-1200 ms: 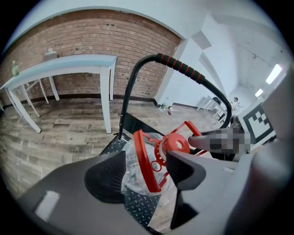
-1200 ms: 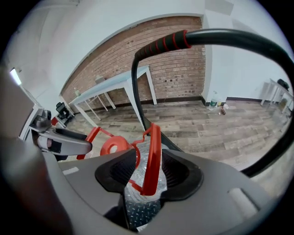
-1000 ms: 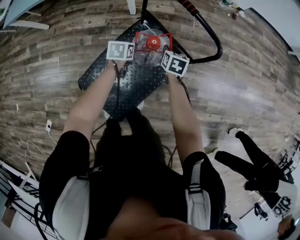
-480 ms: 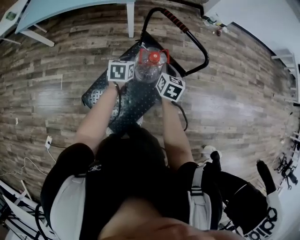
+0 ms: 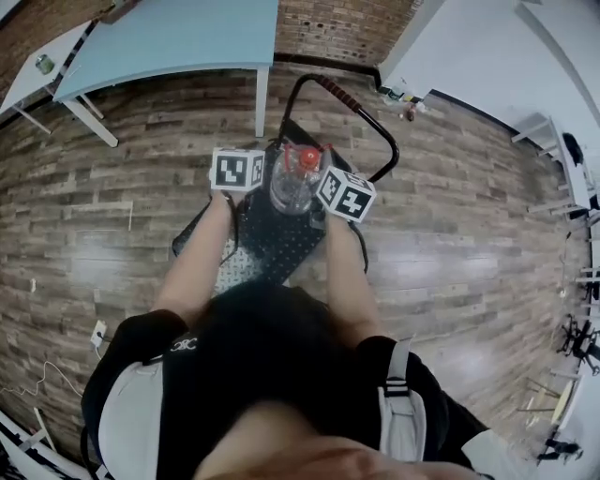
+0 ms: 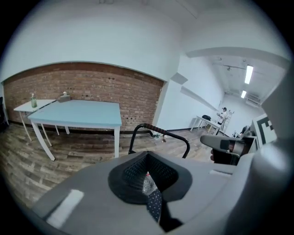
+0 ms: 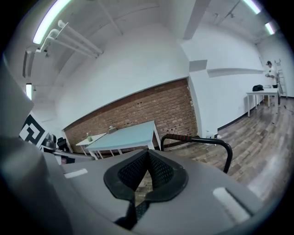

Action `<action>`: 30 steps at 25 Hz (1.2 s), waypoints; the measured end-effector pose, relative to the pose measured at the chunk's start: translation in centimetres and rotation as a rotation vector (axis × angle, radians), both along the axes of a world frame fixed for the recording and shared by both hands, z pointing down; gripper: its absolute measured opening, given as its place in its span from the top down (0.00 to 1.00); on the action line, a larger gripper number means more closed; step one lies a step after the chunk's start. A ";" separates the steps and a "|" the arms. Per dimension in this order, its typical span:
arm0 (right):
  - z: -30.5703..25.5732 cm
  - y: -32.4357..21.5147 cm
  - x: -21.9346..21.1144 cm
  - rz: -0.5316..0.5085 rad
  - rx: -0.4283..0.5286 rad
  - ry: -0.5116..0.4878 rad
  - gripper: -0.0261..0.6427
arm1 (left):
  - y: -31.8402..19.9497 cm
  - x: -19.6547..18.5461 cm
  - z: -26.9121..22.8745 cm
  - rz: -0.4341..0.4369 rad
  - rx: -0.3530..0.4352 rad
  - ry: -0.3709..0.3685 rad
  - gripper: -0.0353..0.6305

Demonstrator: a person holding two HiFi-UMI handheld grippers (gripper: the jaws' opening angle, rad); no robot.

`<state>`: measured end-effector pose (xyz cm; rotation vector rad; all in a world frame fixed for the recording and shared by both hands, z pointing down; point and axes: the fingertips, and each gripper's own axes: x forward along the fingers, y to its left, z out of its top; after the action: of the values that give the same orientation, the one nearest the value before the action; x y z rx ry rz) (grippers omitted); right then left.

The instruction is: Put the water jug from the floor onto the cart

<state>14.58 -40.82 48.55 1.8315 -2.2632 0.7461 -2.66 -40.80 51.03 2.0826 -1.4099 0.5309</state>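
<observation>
The water jug [image 5: 295,186], clear with a red cap and red handle, stands upright on the black studded cart [image 5: 251,255], near its handle [image 5: 361,103] end. My left gripper [image 5: 246,189] hangs just left of the jug and my right gripper [image 5: 334,202] just right of it, both above the deck. Their jaws have just closed. In the left gripper view the pads [image 6: 138,172] meet, with only a sliver of clear plastic [image 6: 149,184] showing below them. The right gripper [image 7: 147,158] also has its pads [image 7: 158,170] together, nothing between.
A light blue table [image 5: 178,37] stands beyond the cart against a brick wall [image 5: 337,28]. A white table [image 5: 37,66] is at the far left. A wall plug and cable [image 5: 98,330] lie on the wood floor at the left. Small items [image 5: 403,105] sit by the white wall.
Both grippers have risen from beside the jug while it stayed on the cart, and the head camera has lifted. The person at the lower right is no longer in view.
</observation>
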 end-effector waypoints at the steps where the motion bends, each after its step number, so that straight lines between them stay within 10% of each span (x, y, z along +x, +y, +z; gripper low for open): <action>1: -0.3 0.0 -0.2 0.001 0.004 0.008 0.94 | 0.2 -0.2 -0.5 0.004 0.010 -0.005 0.95; 30: -2.4 1.3 -2.0 0.041 0.015 -0.057 0.94 | 0.7 -0.4 -2.8 0.025 0.005 0.070 0.95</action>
<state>12.60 -39.49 46.14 1.8926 -2.2783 0.7993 -3.10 -40.07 48.20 2.1048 -1.3478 0.4606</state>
